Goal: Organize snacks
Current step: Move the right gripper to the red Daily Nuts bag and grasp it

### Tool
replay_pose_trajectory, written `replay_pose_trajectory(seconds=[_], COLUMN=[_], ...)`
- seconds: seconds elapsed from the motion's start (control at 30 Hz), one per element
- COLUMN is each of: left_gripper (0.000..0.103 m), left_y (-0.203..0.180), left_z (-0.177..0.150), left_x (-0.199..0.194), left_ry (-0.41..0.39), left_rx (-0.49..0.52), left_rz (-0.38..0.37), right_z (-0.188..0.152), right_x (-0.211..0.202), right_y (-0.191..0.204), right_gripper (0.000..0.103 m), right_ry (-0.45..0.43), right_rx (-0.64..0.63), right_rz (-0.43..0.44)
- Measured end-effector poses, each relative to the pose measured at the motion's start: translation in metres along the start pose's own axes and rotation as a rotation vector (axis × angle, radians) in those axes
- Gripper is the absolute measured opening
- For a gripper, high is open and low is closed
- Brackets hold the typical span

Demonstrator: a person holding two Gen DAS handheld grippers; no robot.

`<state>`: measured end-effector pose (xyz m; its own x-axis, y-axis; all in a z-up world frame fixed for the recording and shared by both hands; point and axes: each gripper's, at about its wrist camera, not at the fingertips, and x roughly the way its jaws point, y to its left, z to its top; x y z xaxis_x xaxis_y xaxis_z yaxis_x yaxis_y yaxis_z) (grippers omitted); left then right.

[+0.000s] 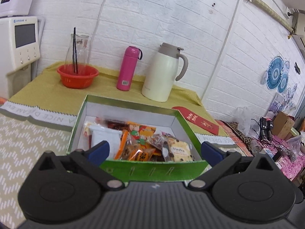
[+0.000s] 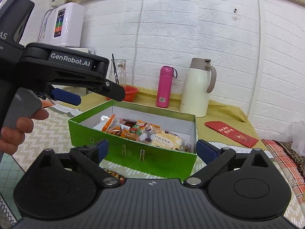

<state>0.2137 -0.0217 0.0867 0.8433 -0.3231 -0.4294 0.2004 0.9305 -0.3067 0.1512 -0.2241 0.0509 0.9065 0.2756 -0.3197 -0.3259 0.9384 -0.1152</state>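
- Nearest the lens in both wrist views sit the grippers themselves: the left gripper [image 1: 154,150] has its blue-padded fingers [image 1: 99,150] spread wide with nothing between the pads, and the right gripper [image 2: 152,148] stands just as wide and just as empty.
- Just beyond both pairs of fingers sits the green snack box [image 1: 152,168], open-topped, on the patterned worktop [image 1: 22,137]; neither gripper touches it.
- Inside the box the snacks lie packed together: an orange packet [image 1: 141,155], a cream-coloured cake pack with dark spots [image 2: 165,140], a white packet [image 1: 106,135] at the left end, and several smaller wrappers between them.
- Judging from that, the gathering step looks largely done: every snack clearly visible is already in the box.
- One doubt remains: in the right wrist view a small patch of something mottled, perhaps nuts [image 2: 114,172], shows on the worktop in front of the box, half hidden behind the gripper body. I cannot tell whether it is a loose snack that must go in.
- No lid shows in either view, so closing the box, if wanted, is not yet done.
- To the right of the box lies a red envelope [image 2: 231,133], apart from it.
- Farther back, by the wall, stand a pink flask [image 1: 127,68], a cream thermos jug [image 1: 164,72] and a red basket [image 1: 77,75] holding a glass carafe; none looks part of the job.
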Motion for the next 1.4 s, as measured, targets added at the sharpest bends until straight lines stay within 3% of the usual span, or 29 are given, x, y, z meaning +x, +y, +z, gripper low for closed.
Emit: replay_pose_trajectory(seconds=[0.17, 0.27, 0.47, 0.77, 1.1, 1.17, 1.2, 1.23, 1.3, 1.4], left_gripper=[0.101, 0.101, 0.101, 0.101, 0.101, 0.099, 0.098, 0.096, 0.073, 0.07], left_y=[0.004, 0.008, 0.015, 0.034, 0.034, 0.033, 0.032, 0.031, 0.029, 0.027], left_z=[-0.031, -0.059, -0.097, -0.091, -0.09, -0.089, -0.089, -0.089, -0.09, -0.088], left_x=[-0.019, -0.02, -0.014, -0.009, 0.005, 0.009, 0.011, 0.012, 0.016, 0.021], left_ry=[0.073, 0.157, 0.278, 0.303, 0.329, 0.334, 0.336, 0.339, 0.344, 0.34], left_rx=[0.008, 0.024, 0.074, -0.017, -0.028, -0.029, -0.028, -0.028, -0.026, -0.019], left_rz=[-0.031, -0.054, -0.067, -0.112, -0.149, -0.162, -0.164, -0.168, -0.186, -0.195], right_z=[-0.023, -0.042, -0.07, -0.064, -0.065, -0.065, -0.065, -0.066, -0.068, -0.07], right_x=[-0.026, -0.034, -0.035, -0.011, 0.014, 0.014, 0.013, 0.013, 0.009, 0.003], right_y=[0.012, 0.017, 0.01, -0.004, -0.006, -0.005, -0.006, -0.008, -0.013, -0.012], right_gripper=[0.103, 0.103, 0.103, 0.103, 0.103, 0.084, 0.06, 0.047, 0.032, 0.024], right_ry=[0.068, 0.135, 0.226, 0.237, 0.268, 0.269, 0.269, 0.269, 0.269, 0.27], right_rx=[-0.023, -0.017, 0.126, 0.262, 0.277, 0.259, 0.244, 0.238, 0.247, 0.231], right_rz=[0.035, 0.05, 0.071, 0.058, 0.082, 0.06, 0.046, 0.046, 0.072, 0.081])
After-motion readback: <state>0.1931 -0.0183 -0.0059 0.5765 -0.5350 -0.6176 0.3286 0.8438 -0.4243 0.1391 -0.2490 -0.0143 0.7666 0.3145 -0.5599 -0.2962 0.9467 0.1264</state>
